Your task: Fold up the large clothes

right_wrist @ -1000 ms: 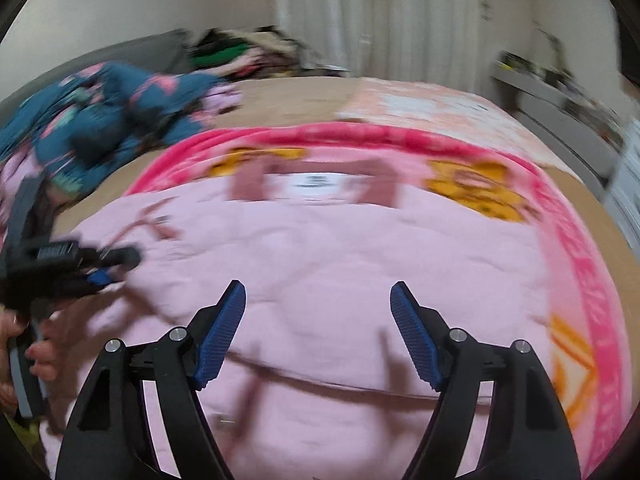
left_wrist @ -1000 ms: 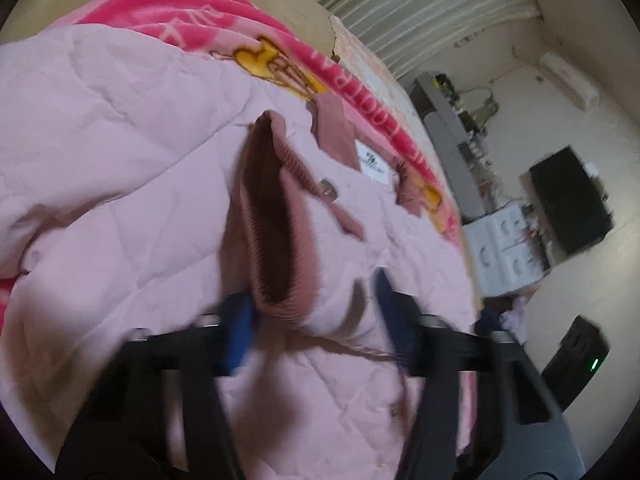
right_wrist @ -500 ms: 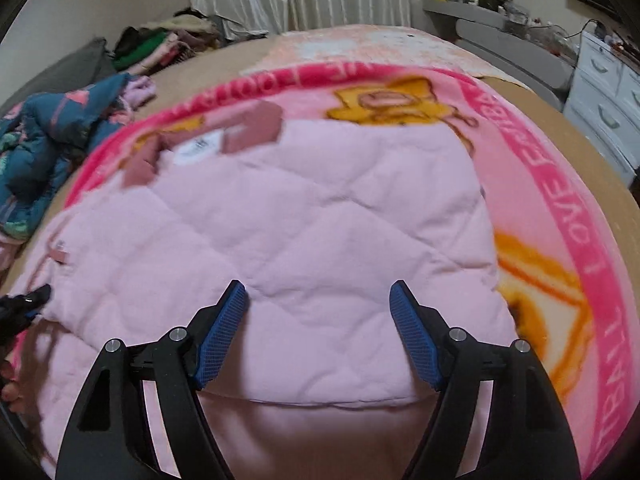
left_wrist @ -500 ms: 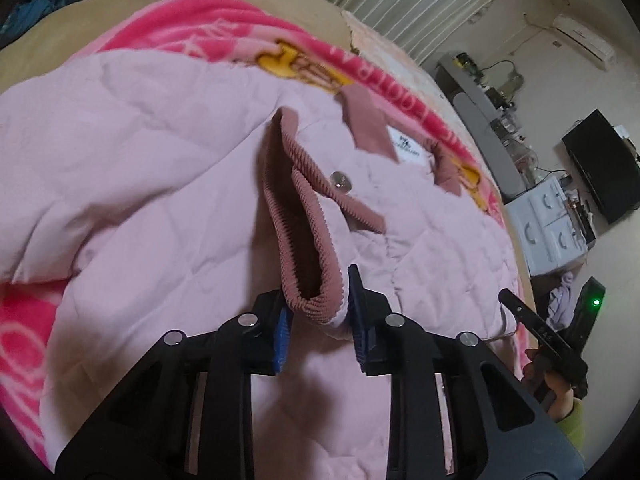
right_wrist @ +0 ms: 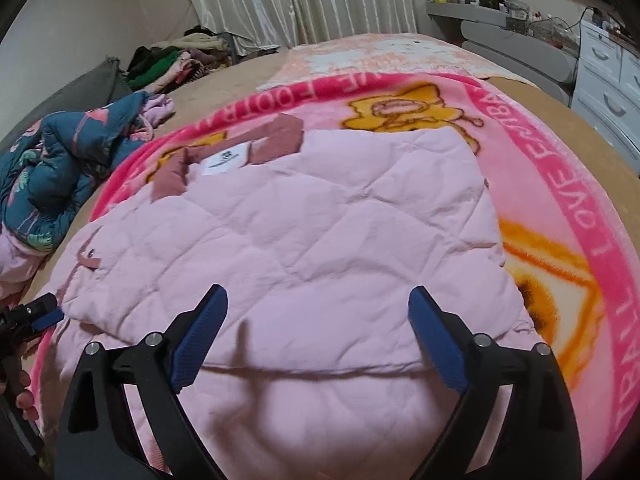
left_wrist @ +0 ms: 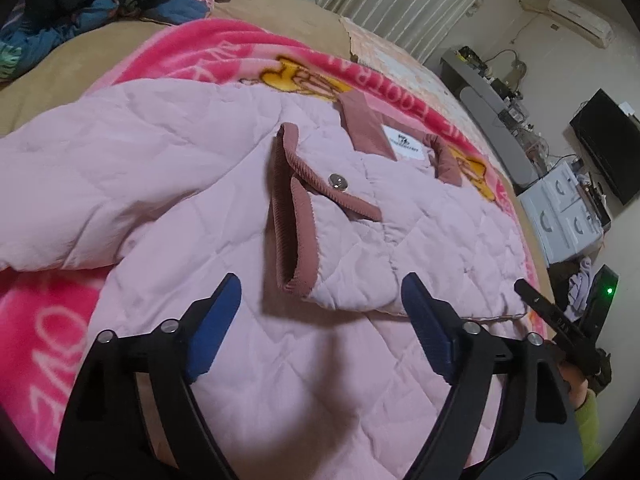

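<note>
A pale pink quilted jacket [left_wrist: 168, 184] with a dusty-rose corduroy collar [left_wrist: 366, 124] lies spread on a bright pink blanket [left_wrist: 224, 52]. Its sleeve lies folded across the body, the corduroy cuff [left_wrist: 294, 224] with a snap button facing up. My left gripper [left_wrist: 320, 320] is open and empty, just short of the cuff. In the right wrist view the jacket [right_wrist: 320, 232] lies partly folded, and my right gripper [right_wrist: 316, 332] is open and empty above its near fold. The left gripper shows at that view's left edge [right_wrist: 36, 318].
A heap of blue patterned clothing [right_wrist: 60, 164] lies on the bed's far left. More clothes [right_wrist: 176, 56] are piled by the curtain. White drawers [right_wrist: 608, 76] and a grey shelf [right_wrist: 500, 16] stand right of the bed. A black TV [left_wrist: 608, 144] hangs on the wall.
My left gripper was shut on the sleeve cuff half a second ago; it has opened, let the cuff drop onto the jacket and backed off a little. The right gripper stayed open.
</note>
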Demonstrator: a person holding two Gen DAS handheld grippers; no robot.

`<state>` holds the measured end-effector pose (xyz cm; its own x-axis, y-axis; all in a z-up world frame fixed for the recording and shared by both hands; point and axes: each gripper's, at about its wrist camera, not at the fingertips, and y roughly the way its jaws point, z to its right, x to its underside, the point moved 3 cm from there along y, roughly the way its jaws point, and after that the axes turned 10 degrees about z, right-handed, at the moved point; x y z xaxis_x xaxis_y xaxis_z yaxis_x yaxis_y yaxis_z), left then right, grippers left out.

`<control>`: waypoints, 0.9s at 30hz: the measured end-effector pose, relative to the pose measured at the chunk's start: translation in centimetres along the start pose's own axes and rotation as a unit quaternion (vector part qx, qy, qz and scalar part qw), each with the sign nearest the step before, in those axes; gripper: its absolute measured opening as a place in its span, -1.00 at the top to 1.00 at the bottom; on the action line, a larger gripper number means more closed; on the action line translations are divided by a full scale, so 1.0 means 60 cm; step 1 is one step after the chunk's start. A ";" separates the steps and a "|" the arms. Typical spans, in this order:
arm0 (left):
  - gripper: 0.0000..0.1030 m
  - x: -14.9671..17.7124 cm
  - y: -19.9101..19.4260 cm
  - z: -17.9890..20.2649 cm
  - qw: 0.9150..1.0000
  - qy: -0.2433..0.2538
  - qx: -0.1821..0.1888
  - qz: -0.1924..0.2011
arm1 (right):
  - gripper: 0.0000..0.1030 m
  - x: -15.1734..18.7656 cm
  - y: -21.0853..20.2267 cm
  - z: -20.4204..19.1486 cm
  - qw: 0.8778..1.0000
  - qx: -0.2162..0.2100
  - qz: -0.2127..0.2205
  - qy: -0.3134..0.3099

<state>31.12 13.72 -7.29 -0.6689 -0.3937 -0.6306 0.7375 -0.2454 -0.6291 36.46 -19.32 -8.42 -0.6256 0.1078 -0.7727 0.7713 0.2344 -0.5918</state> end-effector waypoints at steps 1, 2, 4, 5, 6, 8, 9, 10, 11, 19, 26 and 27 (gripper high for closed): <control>-0.64 -0.001 -0.008 0.001 1.000 -0.002 0.000 0.004 | -0.78 -0.001 -0.003 -0.005 1.000 -0.005 0.001 -0.001; -0.72 -0.002 -0.014 0.003 1.000 -0.001 -0.004 0.007 | -0.78 -0.001 -0.008 -0.011 1.000 -0.009 0.003 -0.002; -0.82 -0.005 -0.029 0.007 1.000 0.007 -0.013 0.019 | -0.78 -0.004 -0.017 -0.023 1.000 -0.016 0.005 -0.006; -0.82 -0.006 -0.035 0.009 0.999 0.010 -0.018 0.025 | -0.78 -0.005 -0.021 -0.029 1.000 -0.019 0.007 -0.008; -0.82 -0.008 -0.042 0.009 0.999 0.013 -0.023 0.030 | -0.79 -0.007 -0.026 -0.034 1.000 -0.022 0.010 -0.009; -0.82 -0.010 -0.054 0.007 0.998 0.016 -0.039 0.040 | -0.90 -0.012 -0.040 -0.048 0.999 -0.031 0.019 -0.012; -0.82 -0.012 -0.060 0.005 0.998 0.019 -0.051 0.043 | -0.91 -0.015 -0.048 -0.056 0.999 -0.035 0.024 -0.013; -0.82 -0.013 -0.063 0.004 0.997 0.023 -0.060 0.045 | -0.91 -0.017 -0.053 -0.062 0.999 -0.039 0.027 -0.015; -0.82 -0.014 -0.067 0.001 0.996 0.027 -0.073 0.048 | -0.91 -0.020 -0.061 -0.070 0.998 -0.043 0.031 -0.018; -0.82 -0.041 -0.118 -0.037 0.985 0.020 -0.148 0.088 | -0.92 -0.027 -0.100 -0.137 0.995 -0.072 0.047 -0.044; -0.82 -0.057 -0.167 -0.092 0.977 -0.026 -0.178 0.115 | -0.92 -0.027 -0.125 -0.220 0.990 -0.104 0.057 -0.077; -0.82 -0.058 -0.171 -0.097 0.976 -0.032 -0.180 0.116 | -0.92 -0.027 -0.128 -0.236 0.989 -0.112 0.057 -0.083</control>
<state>25.34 22.74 -1.27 -0.4720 -0.4581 -0.7532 0.7806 0.1799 -0.5986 29.89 -7.63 0.66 -0.4941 -0.0090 -0.8694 0.7788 0.4399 -0.4472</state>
